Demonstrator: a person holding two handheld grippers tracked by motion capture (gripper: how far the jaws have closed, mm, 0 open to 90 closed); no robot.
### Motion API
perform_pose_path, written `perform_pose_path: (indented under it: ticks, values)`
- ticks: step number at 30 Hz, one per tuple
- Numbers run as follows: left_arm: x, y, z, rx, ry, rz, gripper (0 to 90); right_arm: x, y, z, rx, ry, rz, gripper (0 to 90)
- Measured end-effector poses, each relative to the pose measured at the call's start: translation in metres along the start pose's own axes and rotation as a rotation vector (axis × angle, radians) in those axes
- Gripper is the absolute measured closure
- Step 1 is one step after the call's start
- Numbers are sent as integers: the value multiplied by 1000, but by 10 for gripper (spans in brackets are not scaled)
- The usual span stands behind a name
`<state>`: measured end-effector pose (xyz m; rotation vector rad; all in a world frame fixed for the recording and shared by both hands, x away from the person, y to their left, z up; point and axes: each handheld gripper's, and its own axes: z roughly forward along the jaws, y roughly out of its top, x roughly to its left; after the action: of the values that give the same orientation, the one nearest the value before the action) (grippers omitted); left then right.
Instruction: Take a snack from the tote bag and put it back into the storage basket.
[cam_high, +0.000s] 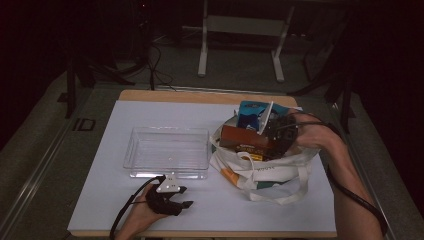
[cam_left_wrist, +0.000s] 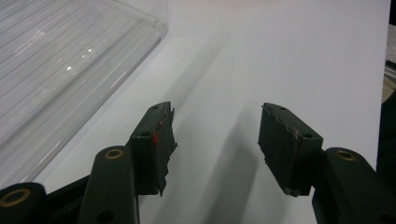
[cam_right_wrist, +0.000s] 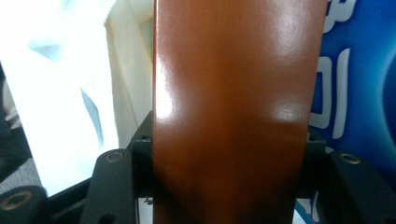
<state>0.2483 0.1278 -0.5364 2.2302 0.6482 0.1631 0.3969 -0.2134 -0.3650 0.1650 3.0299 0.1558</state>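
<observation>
Right tool (cam_high: 272, 134) pinching brown box (cam_right_wrist: 233, 116) inside bag (cam_high: 270, 172). Lift straight, clear of blue packet (cam_right_wrist: 359, 74) beside. Left tool (cam_left_wrist: 215, 140) spread, idle.

Your right gripper (cam_high: 278, 134) is black, and the box (cam_right_wrist: 233, 116) between its jaws is a glossy reddish brown with pale glare patches; in the high view the same box (cam_high: 244, 137) shows a yellow label strip along its lower edge. Beside it stands a blue packet (cam_high: 250, 116) with white lettering, seen in the right gripper view as deep blue with white curved print (cam_right_wrist: 355, 70). The bag (cam_high: 272, 170) is cream white with dark print and an orange patch. Your left gripper (cam_high: 172, 199) is black with a white top plate; its pads (cam_left_wrist: 156, 144) are dark green-black with a small red mark. The tray (cam_high: 167, 150) is clear and colourless, ribbed with fine lines. The sheet (cam_high: 110, 165) under it is white, and the table (cam_high: 200, 96) edge is light wood.
</observation>
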Motion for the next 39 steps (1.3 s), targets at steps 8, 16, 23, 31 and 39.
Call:
perform_pose_path:
  ticks: [8, 16, 23, 31, 39]
  values:
    - [1, -2, 1, -11, -2, 7, 452, 1, 1, -9, -30, -7, -13, 436]
    - [1, -4, 1, -27, -6, 19, 453, 2, 6, -13, -55, -1, -21, 435]
    - [1, -6, 1, -32, -10, 28, 453, 4, 12, -18, -87, 5, -28, 435]
    - [0, -6, 1, -29, -9, 31, 454, 6, 20, -18, -109, 7, -42, 435]
    - [0, -6, 1, -30, -6, 33, 455, 7, 33, -19, -123, 10, -67, 435]
